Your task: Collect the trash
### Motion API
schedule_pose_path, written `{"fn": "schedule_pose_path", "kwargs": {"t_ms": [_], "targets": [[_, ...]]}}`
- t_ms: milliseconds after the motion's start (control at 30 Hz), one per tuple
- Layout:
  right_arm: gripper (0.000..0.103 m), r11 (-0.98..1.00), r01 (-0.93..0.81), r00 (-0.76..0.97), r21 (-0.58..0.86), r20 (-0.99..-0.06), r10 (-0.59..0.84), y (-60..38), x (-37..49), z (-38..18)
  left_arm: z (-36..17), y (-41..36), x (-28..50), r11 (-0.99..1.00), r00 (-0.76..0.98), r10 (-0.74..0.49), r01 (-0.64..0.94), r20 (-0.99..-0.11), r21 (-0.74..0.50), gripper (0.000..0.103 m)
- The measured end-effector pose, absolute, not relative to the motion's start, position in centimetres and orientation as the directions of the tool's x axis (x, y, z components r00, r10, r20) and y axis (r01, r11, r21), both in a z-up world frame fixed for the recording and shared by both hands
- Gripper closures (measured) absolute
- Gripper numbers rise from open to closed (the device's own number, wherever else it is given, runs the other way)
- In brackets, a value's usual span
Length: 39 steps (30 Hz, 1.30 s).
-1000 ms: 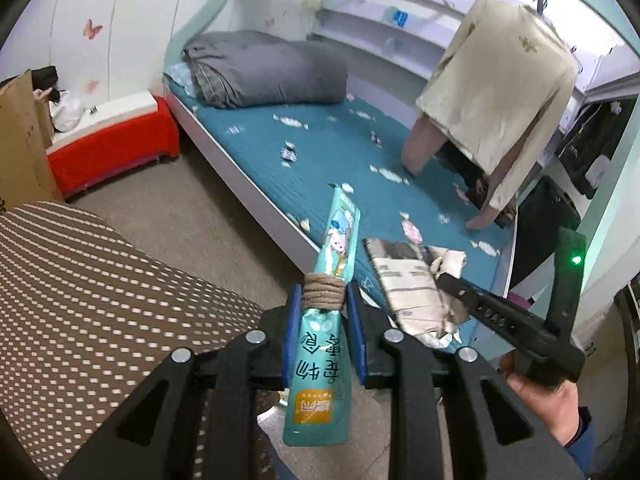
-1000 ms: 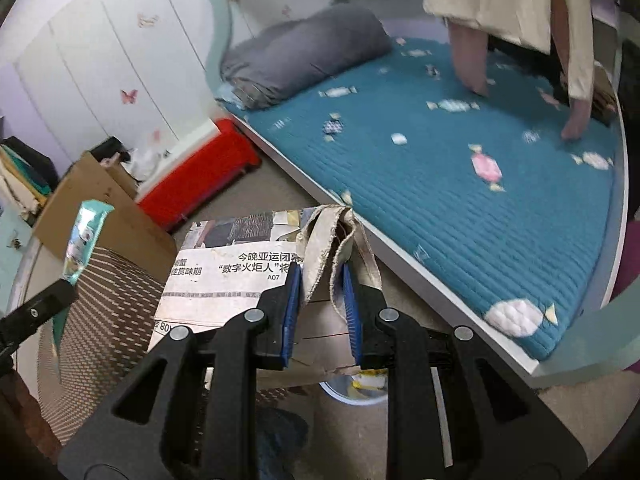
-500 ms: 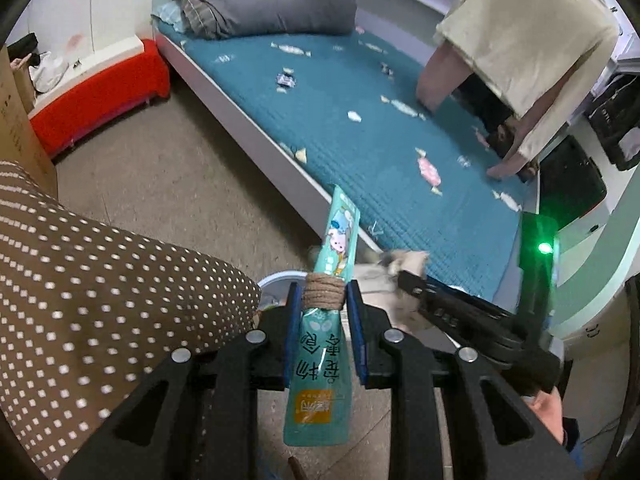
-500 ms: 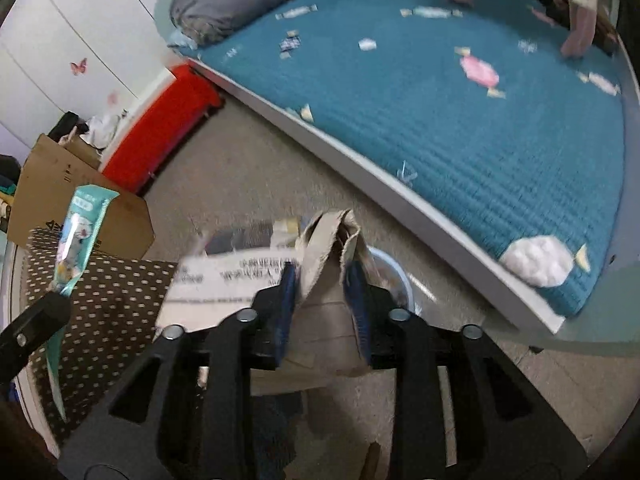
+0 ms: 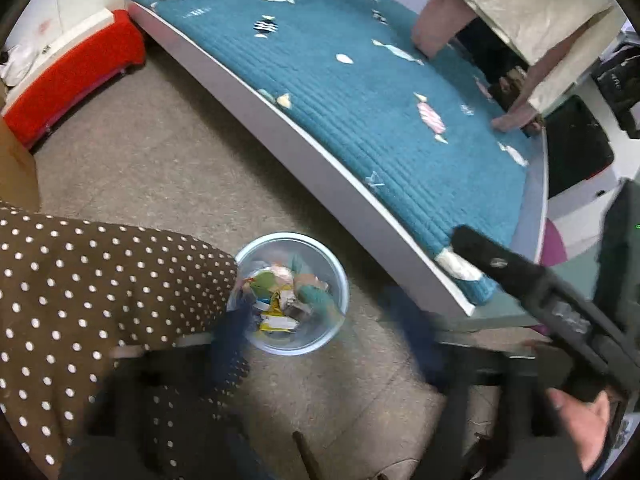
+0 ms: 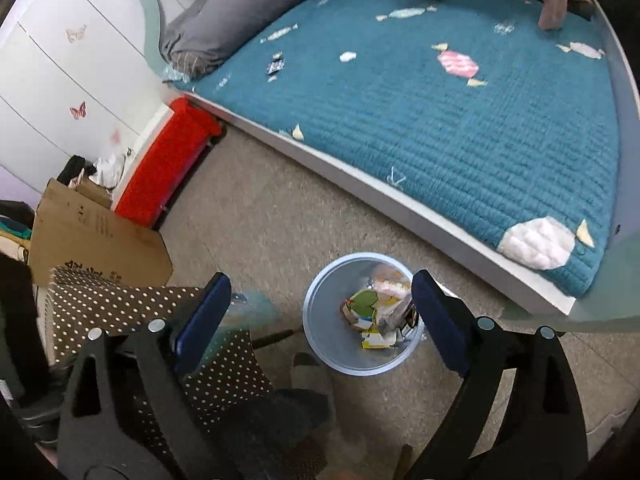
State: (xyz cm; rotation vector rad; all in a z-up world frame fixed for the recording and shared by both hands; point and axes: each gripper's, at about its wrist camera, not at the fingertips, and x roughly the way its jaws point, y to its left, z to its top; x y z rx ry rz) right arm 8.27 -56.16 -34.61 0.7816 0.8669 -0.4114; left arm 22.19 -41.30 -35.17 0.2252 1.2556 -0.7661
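A pale blue round bin point(image 5: 289, 236) stands on the floor beside the bed, holding crumpled wrappers and paper. The teal snack packet point(image 5: 317, 298) lies in it, blurred. My left gripper point(image 5: 320, 328) hovers over the bin, its blurred jaws opening with nothing between them. In the right wrist view the same bin point(image 6: 320, 332) sits between the blue pads of my right gripper point(image 6: 322, 280), whose jaws are opening and empty. Grey crumpled paper point(image 6: 396, 312) rests inside the bin. The right gripper's black finger point(image 5: 520, 280) reaches in from the right in the left wrist view.
A bed with a teal quilt point(image 5: 380, 92) runs along the far side of the bin. A brown polka-dot cushion point(image 5: 80, 280) is close on the left. A red bench point(image 6: 168, 160) and a cardboard box point(image 6: 96, 236) stand further left. A hand point(image 5: 580, 420) holds the right gripper.
Both grippers dropped toward the bin and tipped downward. The left let go of the teal packet and the right let go of the newspaper; both jaws now stand wide.
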Motion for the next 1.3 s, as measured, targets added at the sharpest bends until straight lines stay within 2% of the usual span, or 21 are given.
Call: {"fn": "schedule_pose_path", "kwargs": {"t_ms": [167, 500, 733, 900, 1300], "targets": [[0.006, 0.665, 0.603, 0.609, 0.44, -0.793, -0.028, -55.4, 7.9, -33.2, -33.3, -40.5, 22.0, 0.745, 0.162, -0.406, 0.629, -0.899, -0.223, 0.014], [0.006, 0.7, 0.585, 0.635, 0.41, -0.768, -0.08, -52.3, 7.1, -28.2, -27.4, -35.7, 19.8, 0.769, 0.316, -0.419, 0.623, -0.851, -0.147, 0.011], [0.006, 0.767, 0.514, 0.695, 0.385, -0.711, -0.109, -48.2, 6.2, -21.8, -21.4, -30.5, 16.5, 0.796, 0.493, -0.424, 0.603, -0.76, -0.052, 0.007], [0.006, 0.823, 0.438, 0.75, 0.362, -0.651, -0.113, -44.3, 5.5, -16.8, -17.2, -26.2, 13.9, 0.826, 0.631, -0.381, 0.561, -0.675, 0.059, 0.006], [0.006, 0.924, 0.299, 0.842, 0.24, -0.522, -0.137, -34.2, 4.0, -6.9, -8.1, -14.9, 10.4, 0.942, 0.829, -0.255, 0.329, -0.498, 0.067, 0.006]]}}
